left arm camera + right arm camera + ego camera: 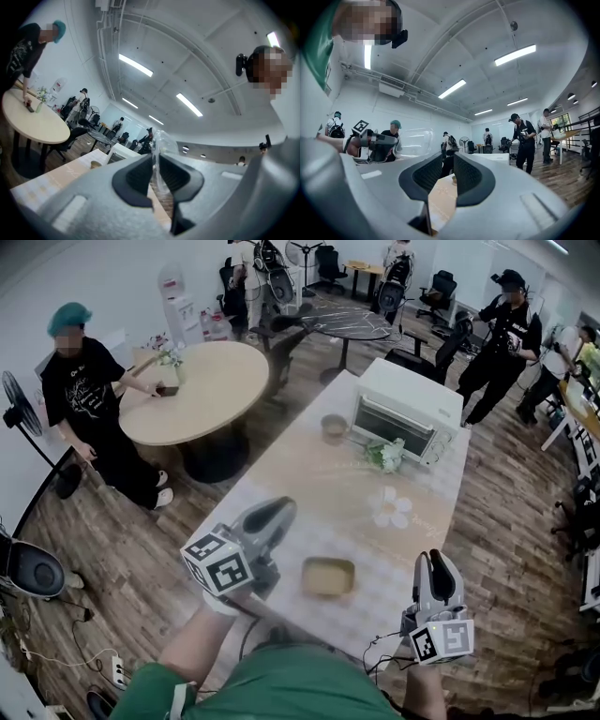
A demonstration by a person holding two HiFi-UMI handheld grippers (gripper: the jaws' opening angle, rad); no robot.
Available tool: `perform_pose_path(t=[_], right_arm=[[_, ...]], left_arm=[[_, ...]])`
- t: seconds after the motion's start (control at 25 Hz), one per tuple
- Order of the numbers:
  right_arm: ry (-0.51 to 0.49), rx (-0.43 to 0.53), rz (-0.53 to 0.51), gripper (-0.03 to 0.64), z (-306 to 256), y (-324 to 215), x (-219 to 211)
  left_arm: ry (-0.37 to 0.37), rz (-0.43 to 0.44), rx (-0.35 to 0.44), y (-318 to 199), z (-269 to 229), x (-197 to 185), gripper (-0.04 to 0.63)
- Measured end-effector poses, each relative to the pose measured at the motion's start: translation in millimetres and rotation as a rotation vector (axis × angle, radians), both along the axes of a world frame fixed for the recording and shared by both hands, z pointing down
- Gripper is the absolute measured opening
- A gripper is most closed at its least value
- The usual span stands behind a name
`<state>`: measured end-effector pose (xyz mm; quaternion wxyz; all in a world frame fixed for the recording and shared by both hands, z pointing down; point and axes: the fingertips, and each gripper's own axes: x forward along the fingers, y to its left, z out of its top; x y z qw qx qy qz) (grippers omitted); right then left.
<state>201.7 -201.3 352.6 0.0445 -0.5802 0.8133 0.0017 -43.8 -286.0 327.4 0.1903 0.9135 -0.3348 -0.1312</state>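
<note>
Clear plastic lid (165, 143) pinched in left gripper (277, 511) above near edge of table (300, 460) — tan box (328, 576) just beside. Right gripper (434, 564) at near right corner — jaws narrowly parted, empty.

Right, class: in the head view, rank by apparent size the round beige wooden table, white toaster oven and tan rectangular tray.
Largest: round beige wooden table
Then: white toaster oven
Smallest: tan rectangular tray, despite being nearest the camera

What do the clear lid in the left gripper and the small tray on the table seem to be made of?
The clear lid in the left gripper looks like thin glossy plastic: the room shows through it. The tray looks matte tan, perhaps card or plastic; too blurred to tell.
</note>
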Motion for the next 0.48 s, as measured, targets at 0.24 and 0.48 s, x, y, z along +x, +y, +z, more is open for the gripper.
perform_pose_path(t=[0.24, 0.48], right_arm=[[-0.001, -0.006, -0.029, 0.074, 2.4, -5.0, -13.0], [-0.002, -0.009, -0.058, 0.074, 4.1, -7.9, -23.5]], left_arm=[[0.002, -0.031, -0.005, 1.9, 1.4, -15.9, 0.041], [-0.001, -0.058, -0.010, 6.5, 3.9, -27.6, 0.041]])
